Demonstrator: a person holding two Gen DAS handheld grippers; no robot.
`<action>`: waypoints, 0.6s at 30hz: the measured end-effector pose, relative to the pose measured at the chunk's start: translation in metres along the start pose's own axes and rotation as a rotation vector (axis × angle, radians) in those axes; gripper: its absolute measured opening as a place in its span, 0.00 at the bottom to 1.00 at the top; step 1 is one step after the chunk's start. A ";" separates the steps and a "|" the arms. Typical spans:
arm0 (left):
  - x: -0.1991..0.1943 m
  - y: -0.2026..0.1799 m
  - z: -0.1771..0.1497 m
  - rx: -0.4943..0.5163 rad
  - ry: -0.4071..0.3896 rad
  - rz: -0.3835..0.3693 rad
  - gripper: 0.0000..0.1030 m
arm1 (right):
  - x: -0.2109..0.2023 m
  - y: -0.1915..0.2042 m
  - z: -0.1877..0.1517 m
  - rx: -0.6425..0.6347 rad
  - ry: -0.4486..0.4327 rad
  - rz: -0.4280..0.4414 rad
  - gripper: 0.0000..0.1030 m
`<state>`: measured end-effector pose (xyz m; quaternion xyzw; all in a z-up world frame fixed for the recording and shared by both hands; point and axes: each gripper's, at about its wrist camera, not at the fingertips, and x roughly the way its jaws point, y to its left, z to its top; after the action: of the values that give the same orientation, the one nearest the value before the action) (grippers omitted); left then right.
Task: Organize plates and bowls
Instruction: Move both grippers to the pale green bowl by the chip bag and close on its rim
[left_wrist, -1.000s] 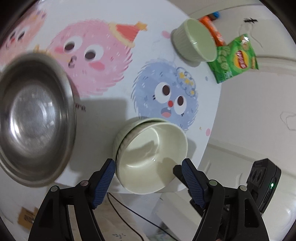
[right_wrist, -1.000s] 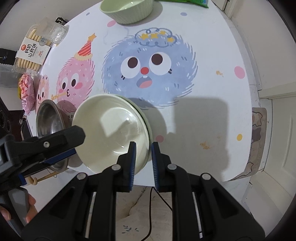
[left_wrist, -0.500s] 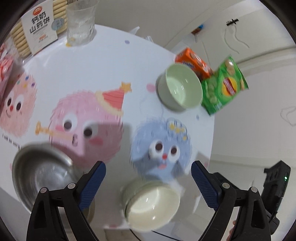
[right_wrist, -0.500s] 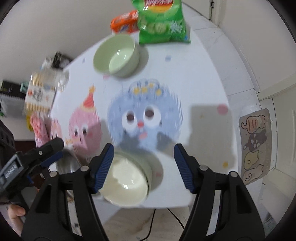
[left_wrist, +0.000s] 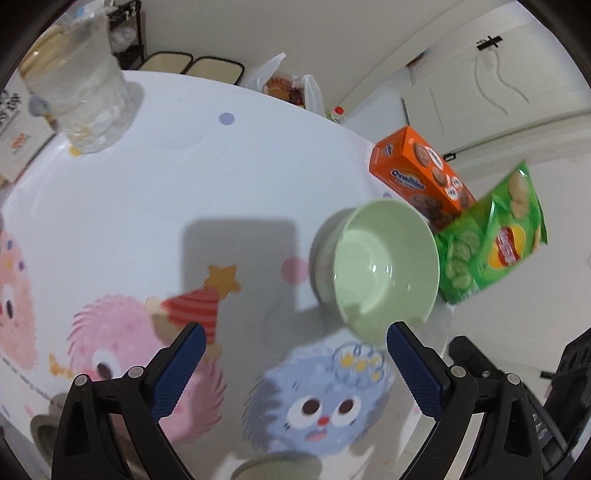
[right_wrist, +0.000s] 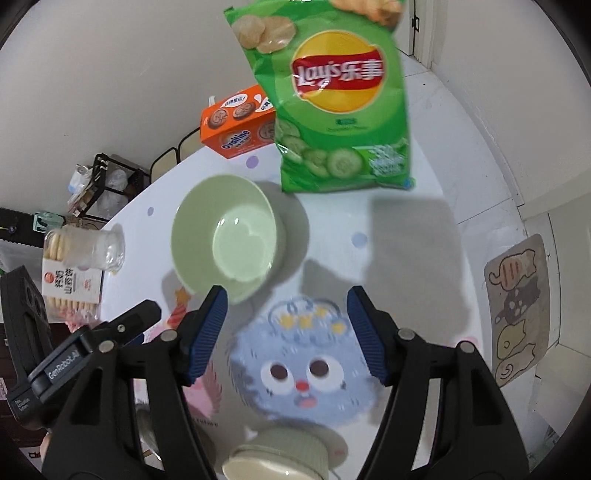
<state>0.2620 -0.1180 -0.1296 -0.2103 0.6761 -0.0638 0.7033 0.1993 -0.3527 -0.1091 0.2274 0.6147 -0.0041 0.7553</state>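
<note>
Both grippers are held open above the surface (left_wrist: 258, 177), nothing gripped.

The jaws of the left gripper (left_wrist: 293, 365) have just been opening further and stand wide; those of the right gripper (right_wrist: 286, 332) stand partly open. The green bowl (right_wrist: 225, 236) sits upright beside the chip bag (right_wrist: 332, 96); the stacked cream bowls (right_wrist: 277, 458) lie at the near edge.

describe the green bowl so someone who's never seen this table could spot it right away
Find the round white table printed with fuzzy cartoon monsters. At its far edge, before the green chip bag and orange biscuit box, stands the green bowl. It is pale green, empty and upright.
</note>
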 end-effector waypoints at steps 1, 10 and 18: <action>0.005 0.000 0.004 -0.006 0.005 0.000 0.97 | 0.005 0.001 0.004 0.000 0.000 -0.007 0.66; 0.033 -0.007 0.030 0.021 0.011 0.022 0.96 | 0.044 0.004 0.029 0.014 0.031 -0.022 0.63; 0.053 -0.004 0.040 0.011 0.057 -0.008 0.45 | 0.066 0.003 0.032 0.023 0.081 -0.029 0.29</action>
<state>0.3063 -0.1324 -0.1770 -0.2070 0.6948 -0.0765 0.6845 0.2464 -0.3432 -0.1645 0.2272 0.6479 -0.0132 0.7270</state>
